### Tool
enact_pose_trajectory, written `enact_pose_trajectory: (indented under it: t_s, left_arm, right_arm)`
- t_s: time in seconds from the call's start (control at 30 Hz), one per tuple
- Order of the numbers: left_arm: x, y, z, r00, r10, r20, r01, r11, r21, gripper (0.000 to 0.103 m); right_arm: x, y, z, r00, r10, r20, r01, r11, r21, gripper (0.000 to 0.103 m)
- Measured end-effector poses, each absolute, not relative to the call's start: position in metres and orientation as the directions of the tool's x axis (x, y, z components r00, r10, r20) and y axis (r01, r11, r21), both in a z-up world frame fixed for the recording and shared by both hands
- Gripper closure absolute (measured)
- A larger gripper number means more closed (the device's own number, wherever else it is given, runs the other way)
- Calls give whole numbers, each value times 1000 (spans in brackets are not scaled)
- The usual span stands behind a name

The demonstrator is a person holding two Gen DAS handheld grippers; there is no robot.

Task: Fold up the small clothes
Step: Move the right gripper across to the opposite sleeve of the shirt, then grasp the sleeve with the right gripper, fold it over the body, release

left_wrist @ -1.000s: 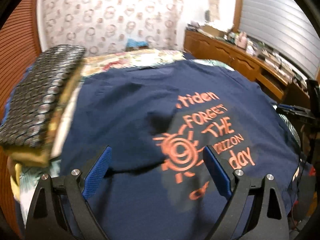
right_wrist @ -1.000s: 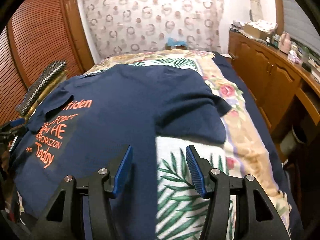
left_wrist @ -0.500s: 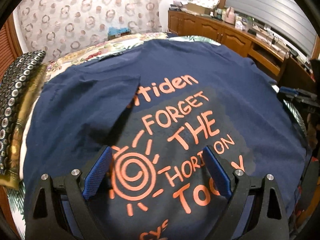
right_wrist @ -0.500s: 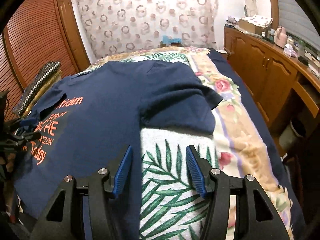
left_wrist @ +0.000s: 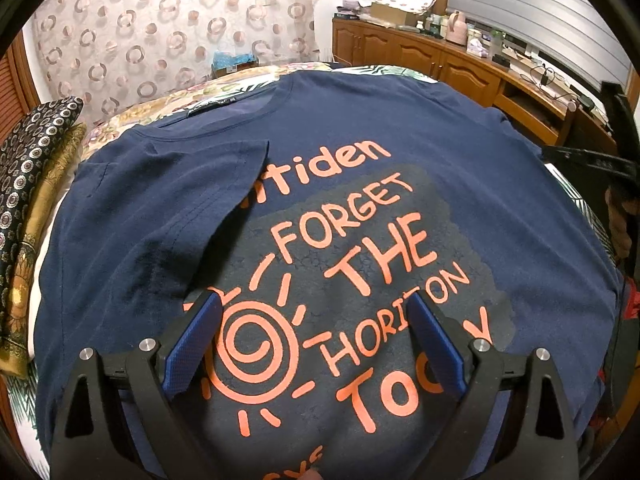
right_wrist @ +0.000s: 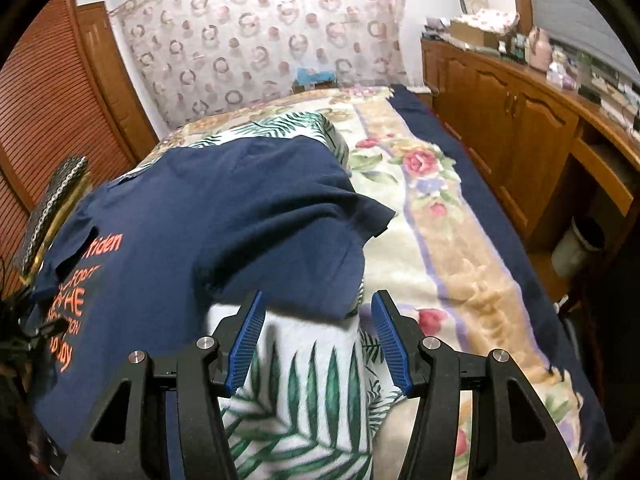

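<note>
A navy T-shirt (left_wrist: 420,152) with orange print lies face up on the bed. Its left sleeve (left_wrist: 192,200) is folded in over the chest. My left gripper (left_wrist: 316,316) is open and empty, just above the printed sun. In the right wrist view the same shirt (right_wrist: 224,216) lies to the left, with its right sleeve (right_wrist: 320,252) spread out on the bedspread. My right gripper (right_wrist: 318,320) is open and empty, hovering just short of that sleeve's lower edge.
The floral and palm-leaf bedspread (right_wrist: 440,240) covers the bed. Patterned cushions (left_wrist: 28,200) are stacked at the left edge. Wooden cabinets (right_wrist: 520,120) with clutter on top line the right wall. A louvred wardrobe (right_wrist: 48,112) stands at the left. A small bin (right_wrist: 576,248) sits on the floor.
My left gripper has moved forward and right over the shirt's print. My right gripper has shifted right, from the shirt body to below the spread sleeve. Both stayed open.
</note>
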State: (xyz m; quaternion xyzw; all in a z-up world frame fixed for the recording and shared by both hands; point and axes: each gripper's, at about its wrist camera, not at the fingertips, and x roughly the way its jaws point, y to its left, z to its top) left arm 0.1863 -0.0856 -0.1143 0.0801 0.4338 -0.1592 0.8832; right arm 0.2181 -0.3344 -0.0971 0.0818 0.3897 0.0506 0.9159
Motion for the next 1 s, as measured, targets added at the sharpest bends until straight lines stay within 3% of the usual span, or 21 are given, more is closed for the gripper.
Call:
enact_pose_trajectory:
  t_s: [0.2,0.27,0.33,0.43,0.53,0.77,1.0]
  left_arm:
    - [187,-86,-114,573,-212,-792,351,936,3,9]
    - [188,-85,-113,572,-212,-792,351,936,3,9]
    - [186,-86,-114,572,-212,-792,351,936,3,9]
    - [188,-86,-114,572,-213,-792,351,936,2,9]
    - [188,-85,-114,572,-213,-792,351,936,2,9]
    - [184,-85,-113,571,-216,-792,358,934,3,9]
    - [168,-66,-82,632,-254,-732,330,943,-43,9]
  right_arm:
    - [245,-348,-107,639,232,-734,4,952,305,46]
    - [249,-349,-108,625,248,-740,-3,949,316,54]
    - [250,-348,-103,633,257,-730,-23,949,314,74]
    - [249,-347,-95,655,176,-735,-9,974,225,93]
    - [245,-345,-91,677,149,-721,-14,982,190,98]
    - [228,-339,-59,776,83,-625,18,988,154,99]
    - [218,-306,-32,824,152,-547,-88,986,142,99]
